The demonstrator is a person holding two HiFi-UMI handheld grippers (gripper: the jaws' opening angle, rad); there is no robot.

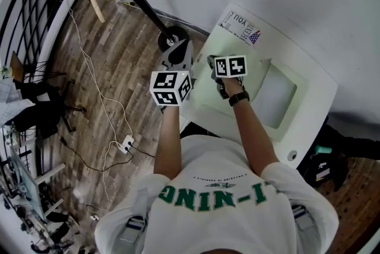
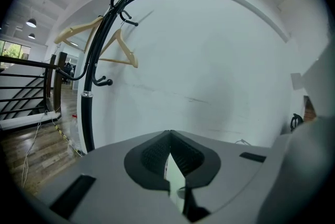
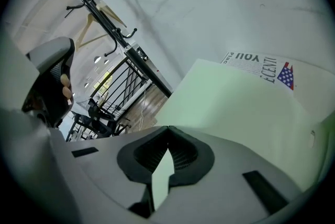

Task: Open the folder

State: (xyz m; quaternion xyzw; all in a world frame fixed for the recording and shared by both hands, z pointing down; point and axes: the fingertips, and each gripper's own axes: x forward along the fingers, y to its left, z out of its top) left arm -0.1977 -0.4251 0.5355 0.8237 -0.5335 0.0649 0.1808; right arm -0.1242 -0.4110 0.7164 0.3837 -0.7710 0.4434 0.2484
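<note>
Shoulders in a white T-shirt fill the foreground, both forearms stretched out towards a white tabletop set against the wall. On it lies the pale green folder, flat and closed, with its left edge close to the tabletop's left side. A printed sheet with a small flag on it pokes out from under the far corner.

From where I stand, the right gripper is the one doing the work. It tilts down onto the folder's left part, jaws drawn fully together, and a pale green strip runs between the pads, so I take it to be pinching the cover's edge. The rest of the cover spreads away from it, ahead and to its right, towards the wall.

Off the folder's left edge, the left gripper is held higher and nearly level, facing the black coat stand and its wooden hangers. Its jaws are together too. A pale sliver shows below the tips, but I cannot tell whether anything is caught there.

Opening looks barely begun. With the right hand nearer and already on the edge, the cover would probably need to swing up and over to the right
</note>
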